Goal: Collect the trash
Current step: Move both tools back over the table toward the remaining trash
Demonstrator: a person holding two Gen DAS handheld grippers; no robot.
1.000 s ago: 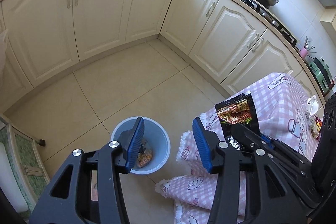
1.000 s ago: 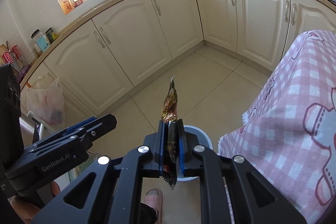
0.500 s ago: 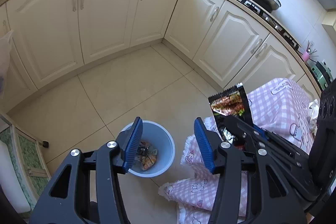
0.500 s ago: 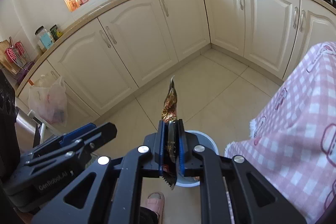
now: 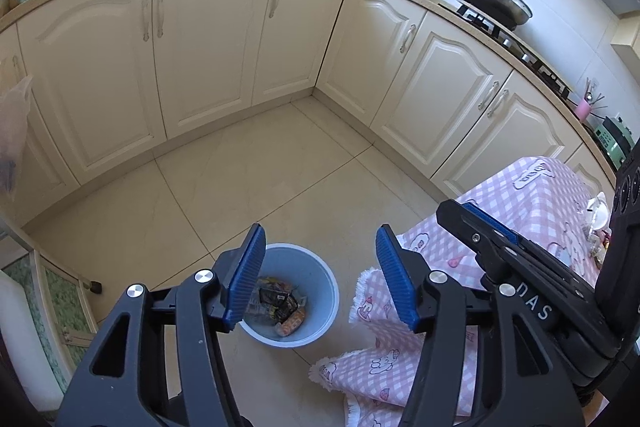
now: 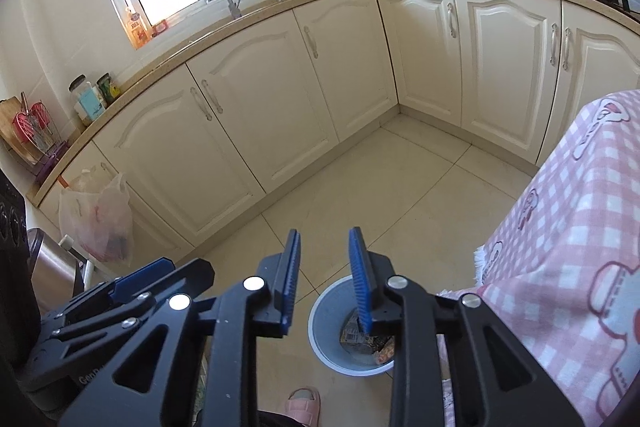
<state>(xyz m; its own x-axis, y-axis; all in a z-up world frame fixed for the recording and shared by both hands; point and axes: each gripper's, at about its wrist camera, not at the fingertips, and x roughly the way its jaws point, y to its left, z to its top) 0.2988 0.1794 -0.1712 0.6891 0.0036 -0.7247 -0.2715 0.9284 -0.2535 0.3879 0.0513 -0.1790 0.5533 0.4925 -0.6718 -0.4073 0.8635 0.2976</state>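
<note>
Now my right gripper has just been opening, its jaws apart with nothing between them, hanging above the blue bin so a released wrapper would fall straight in. My left gripper has also been spreading wider and holds nothing, poised over the same bin, where the wrappers lie beside the pink checked tablecloth.

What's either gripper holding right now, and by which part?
Nothing. The right gripper has just been opening, with nothing between its pads; the left gripper is open and empty too. Both hang over the blue bin of wrappers.
</note>
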